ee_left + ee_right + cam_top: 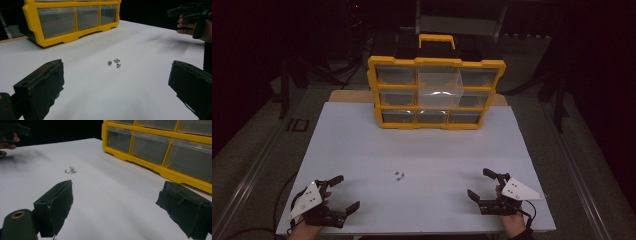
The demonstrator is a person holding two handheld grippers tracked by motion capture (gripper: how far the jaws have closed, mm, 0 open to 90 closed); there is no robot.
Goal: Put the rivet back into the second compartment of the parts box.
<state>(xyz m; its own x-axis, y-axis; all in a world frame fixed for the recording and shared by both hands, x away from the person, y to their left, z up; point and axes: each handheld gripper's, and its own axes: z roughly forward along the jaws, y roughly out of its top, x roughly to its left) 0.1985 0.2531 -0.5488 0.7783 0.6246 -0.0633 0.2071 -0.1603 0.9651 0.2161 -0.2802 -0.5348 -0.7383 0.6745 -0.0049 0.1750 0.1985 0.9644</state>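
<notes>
Three-odd screws [400, 175] before organizer [435, 93]

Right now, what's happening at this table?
A person holds a gripper in each hand at the near edge of a white table. The left gripper and right gripper are both open and hold nothing. A few small metal screws lie loose on the table between them, ahead of both, untouched. A yellow drawer organizer stands upright at the far side, its clear drawers facing the person. Nothing has been picked up yet.
</notes>
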